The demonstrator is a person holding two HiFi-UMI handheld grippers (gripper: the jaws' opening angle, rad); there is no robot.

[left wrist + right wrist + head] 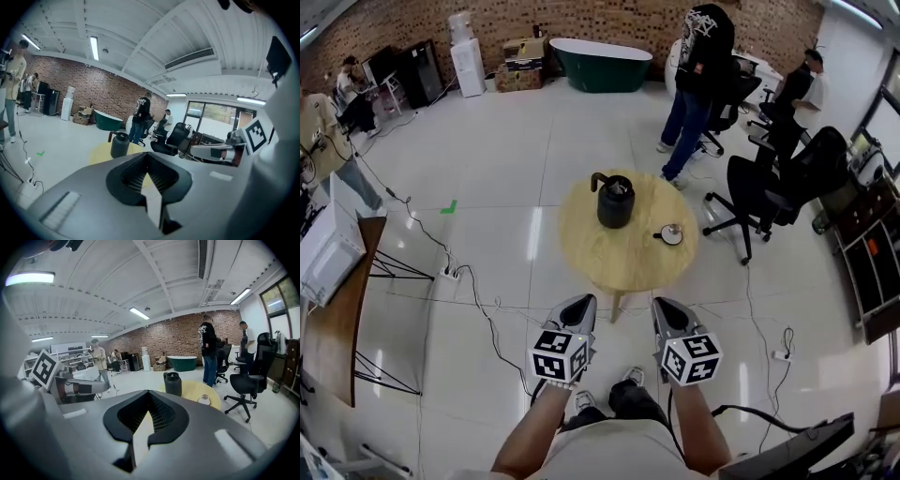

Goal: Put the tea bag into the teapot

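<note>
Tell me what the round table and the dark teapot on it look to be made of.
The table looks like pale wood or veneer: an even yellow-tan top with a low sheen. The teapot is matt black, perhaps cast iron or dark ceramic; too small to tell which.

Glossy white tile floor; brick wall behind green bathtub; black office chairs right; round wooden tabletop centre; ceiling strip lights
</note>
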